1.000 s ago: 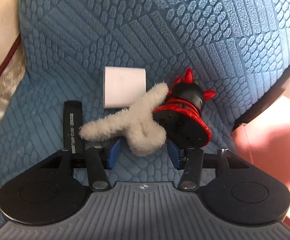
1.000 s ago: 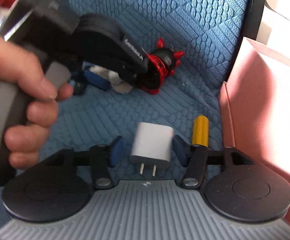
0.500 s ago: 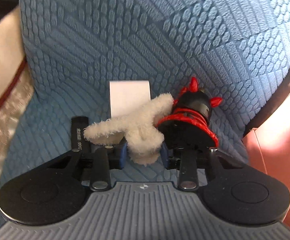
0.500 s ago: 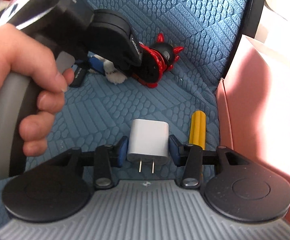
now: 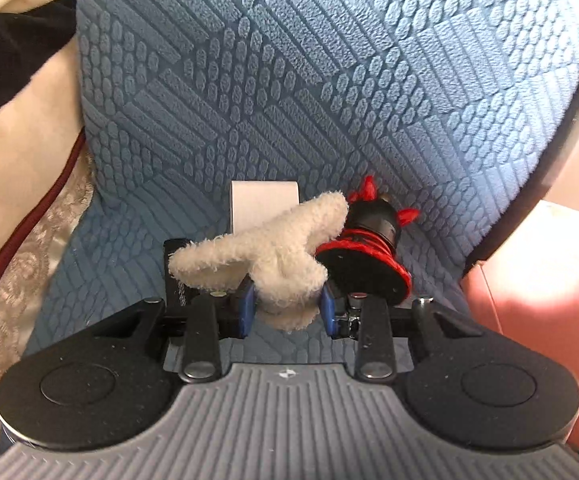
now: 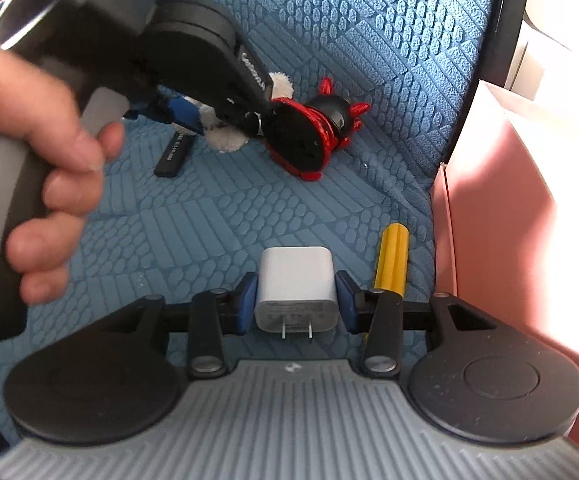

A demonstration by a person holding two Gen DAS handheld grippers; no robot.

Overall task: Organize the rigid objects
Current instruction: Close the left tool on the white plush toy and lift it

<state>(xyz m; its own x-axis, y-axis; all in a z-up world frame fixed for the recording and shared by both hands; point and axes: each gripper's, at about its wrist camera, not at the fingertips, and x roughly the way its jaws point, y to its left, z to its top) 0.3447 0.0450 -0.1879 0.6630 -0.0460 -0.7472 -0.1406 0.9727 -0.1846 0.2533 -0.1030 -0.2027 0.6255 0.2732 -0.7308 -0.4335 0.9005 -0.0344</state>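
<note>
**Both grippers clamped on items over the blue cushion**

Our left gripper (image 5: 287, 306) squeezes a white plush toy (image 5: 277, 256) between its blue pads, low over the blue textured cushion (image 5: 289, 80). Just beside it to the right lies a black-and-red spiked toy (image 5: 369, 248); a white block (image 5: 263, 204) sits behind, a black stick (image 6: 173, 154) to the left. Our right gripper (image 6: 295, 302) pinches a white wall charger (image 6: 295, 286), prongs facing us, with a yellow cylinder (image 6: 391, 260) just beside it near a pink box (image 6: 509, 220)

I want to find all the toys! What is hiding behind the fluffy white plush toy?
Behind the fluffy white plush toy stands a white box-shaped block, with a flat black stick poking out left. The plush covers the block's lower part.
</note>
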